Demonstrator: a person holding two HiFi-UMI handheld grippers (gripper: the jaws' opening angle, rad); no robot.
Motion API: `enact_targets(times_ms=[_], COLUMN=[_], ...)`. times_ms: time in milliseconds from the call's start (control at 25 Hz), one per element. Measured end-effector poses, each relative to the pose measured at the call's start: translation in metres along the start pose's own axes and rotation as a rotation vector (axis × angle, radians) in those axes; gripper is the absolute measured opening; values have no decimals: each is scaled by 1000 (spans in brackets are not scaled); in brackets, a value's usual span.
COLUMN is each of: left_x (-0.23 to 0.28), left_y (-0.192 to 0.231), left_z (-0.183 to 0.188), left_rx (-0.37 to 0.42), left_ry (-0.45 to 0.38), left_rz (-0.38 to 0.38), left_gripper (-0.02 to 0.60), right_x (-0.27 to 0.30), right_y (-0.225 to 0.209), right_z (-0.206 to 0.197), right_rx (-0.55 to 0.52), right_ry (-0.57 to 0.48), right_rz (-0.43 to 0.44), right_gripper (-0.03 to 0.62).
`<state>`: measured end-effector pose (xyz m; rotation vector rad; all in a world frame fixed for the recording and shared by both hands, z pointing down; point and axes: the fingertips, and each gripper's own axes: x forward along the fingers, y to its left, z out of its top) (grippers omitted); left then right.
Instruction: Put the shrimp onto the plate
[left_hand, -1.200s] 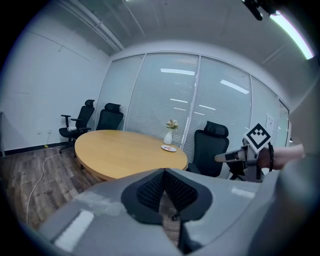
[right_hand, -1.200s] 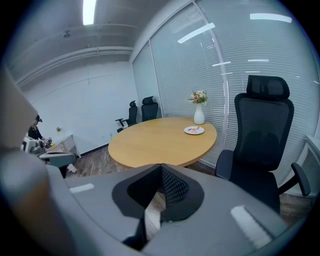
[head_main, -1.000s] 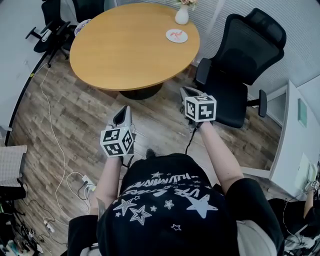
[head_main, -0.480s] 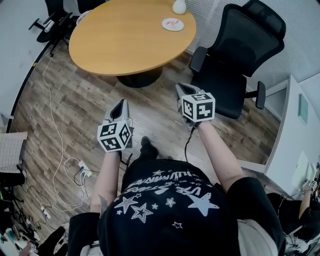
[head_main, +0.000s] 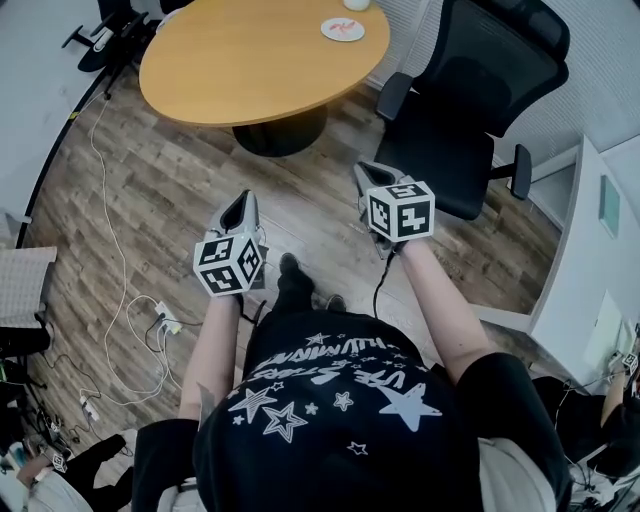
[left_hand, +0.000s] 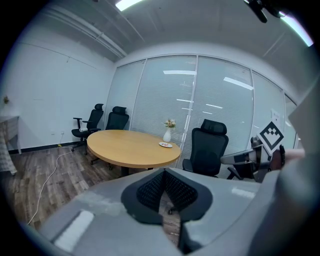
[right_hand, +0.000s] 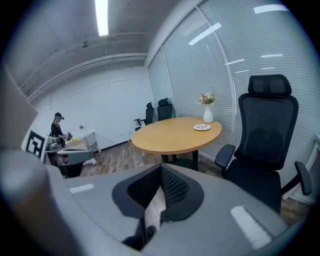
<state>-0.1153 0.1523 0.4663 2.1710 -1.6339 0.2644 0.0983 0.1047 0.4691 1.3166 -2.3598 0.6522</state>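
The shrimp (head_main: 342, 27) shows as a small orange-red curl on a round white plate (head_main: 359, 33). The plate sits at the far right edge of the round wooden table (head_main: 250, 60), beside a white vase (left_hand: 167, 135). The left gripper (left_hand: 163, 175) and right gripper (right_hand: 159, 172) are each pressed together with nothing between the jaws, well apart from the table.
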Motion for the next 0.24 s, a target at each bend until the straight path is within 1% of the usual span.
enact_targets(times_ms=[240], left_x=[-13], left_y=[-22], left_z=[-10], left_rx=[6], left_ry=[-6], left_rz=[-4], left_gripper=[2], right_x=[-18], right_y=[-1], right_z=[-18], right_rx=[-8], right_ry=[9], right_rz=[14], right_gripper=[2])
